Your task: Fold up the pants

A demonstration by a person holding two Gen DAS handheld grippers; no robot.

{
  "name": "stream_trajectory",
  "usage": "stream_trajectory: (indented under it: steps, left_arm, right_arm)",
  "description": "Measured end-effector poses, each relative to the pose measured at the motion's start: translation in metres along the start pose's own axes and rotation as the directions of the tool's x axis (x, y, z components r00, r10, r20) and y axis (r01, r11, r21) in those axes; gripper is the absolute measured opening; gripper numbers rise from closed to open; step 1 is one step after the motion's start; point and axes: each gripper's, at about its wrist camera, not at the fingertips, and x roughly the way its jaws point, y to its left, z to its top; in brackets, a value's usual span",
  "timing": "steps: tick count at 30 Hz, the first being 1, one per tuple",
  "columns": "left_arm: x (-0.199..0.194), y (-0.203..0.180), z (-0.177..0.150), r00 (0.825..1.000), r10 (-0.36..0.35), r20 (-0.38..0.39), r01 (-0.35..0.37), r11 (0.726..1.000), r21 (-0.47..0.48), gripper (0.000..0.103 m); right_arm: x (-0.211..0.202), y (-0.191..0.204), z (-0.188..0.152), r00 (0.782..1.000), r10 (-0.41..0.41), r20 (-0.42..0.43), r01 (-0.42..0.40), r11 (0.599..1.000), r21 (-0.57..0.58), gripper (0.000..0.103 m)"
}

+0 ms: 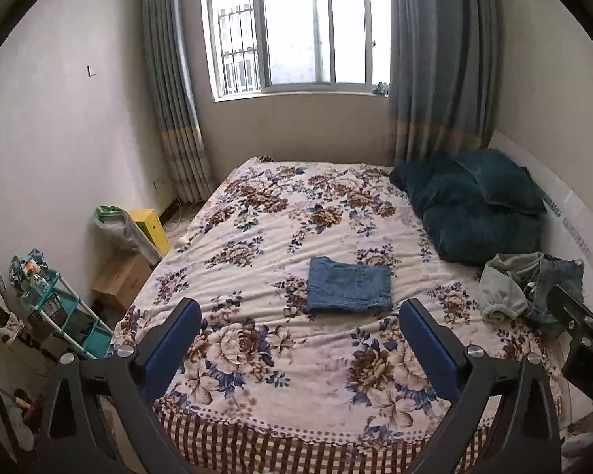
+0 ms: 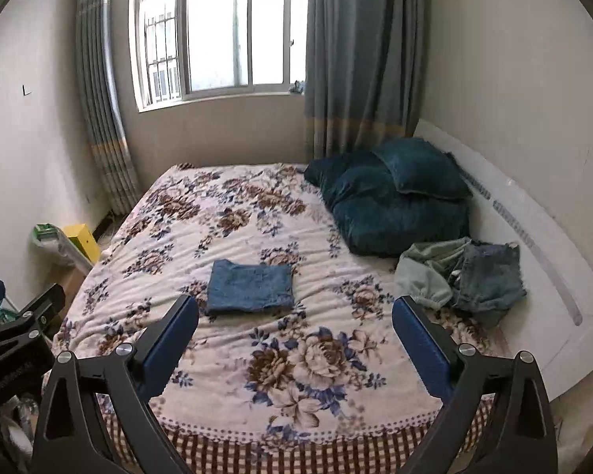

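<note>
Two blue-padded fingers of the left gripper (image 1: 300, 318) stand spread wide and empty over the near end of the floral bedspread (image 1: 257, 229), and the right gripper (image 2: 295, 314) hangs released the same way, its pair of fingers grasping nothing. One folded pair of denim pants (image 1: 349, 285) lies flat mid-bed, well apart from both grippers, while one crumpled heap of clothes (image 1: 529, 286) sits by the white headboard (image 2: 533, 221), just beside two dark teal pillows (image 1: 474, 205); one yellow box (image 1: 150, 227) stands on the floor, and no writing can be read anywhere
</note>
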Motion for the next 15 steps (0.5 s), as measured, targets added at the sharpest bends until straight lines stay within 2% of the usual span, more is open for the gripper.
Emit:
stream_trajectory:
  steps: [5, 15]
  left_arm:
    - [0.008, -0.005, 0.001, 1.000, 0.001, -0.012, 0.000, 1.000, 0.010, 0.103]
    - [0.011, -0.006, 0.006, 1.000, -0.012, -0.001, 0.012, 1.000, 0.010, 0.103]
  right_arm:
    - [0.020, 0.000, -0.004, 1.000, -0.011, -0.029, 0.011, 1.000, -0.004, 0.100]
    - [0.027, 0.002, -0.006, 1.000, -0.013, -0.018, 0.013, 1.000, -0.009, 0.101]
